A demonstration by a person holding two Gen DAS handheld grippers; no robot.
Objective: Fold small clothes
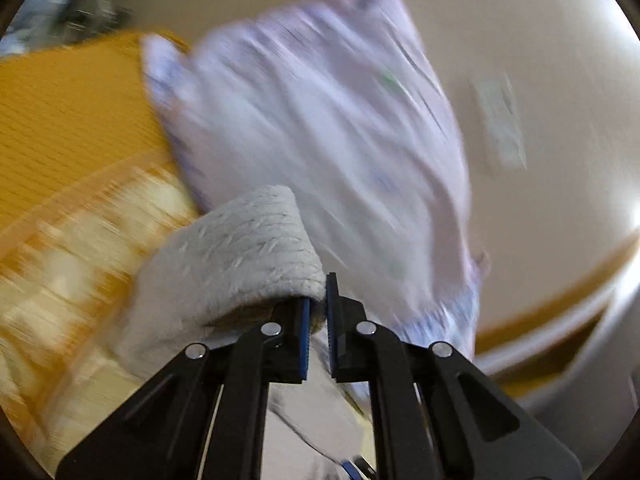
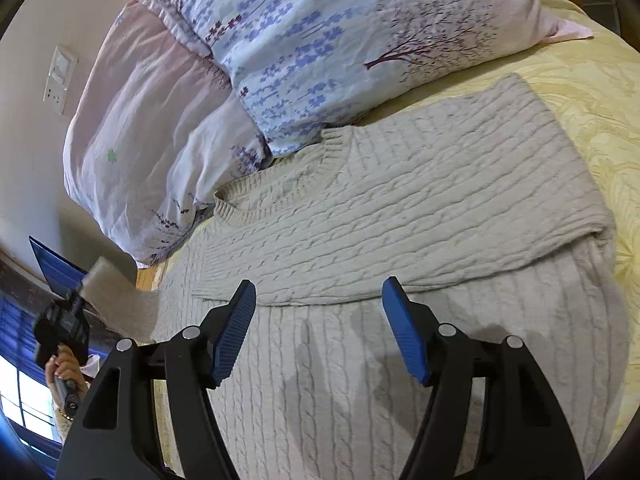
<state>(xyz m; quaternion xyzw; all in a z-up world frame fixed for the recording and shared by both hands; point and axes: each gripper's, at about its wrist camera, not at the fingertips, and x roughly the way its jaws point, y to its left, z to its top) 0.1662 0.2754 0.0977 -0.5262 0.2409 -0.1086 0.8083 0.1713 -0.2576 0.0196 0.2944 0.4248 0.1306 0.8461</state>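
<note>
The left tongs were clamped on a grey cable-knit sweater sleeve, lifted off the bed. The right tongs hovered wide apart above the sweater, spread on the bed beside two floral pillows.

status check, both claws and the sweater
Left claw shut on sweater sleeve, lifted. Right claw open above cable-knit sweater, one side folded over. Pillows crowd the collar.
</note>
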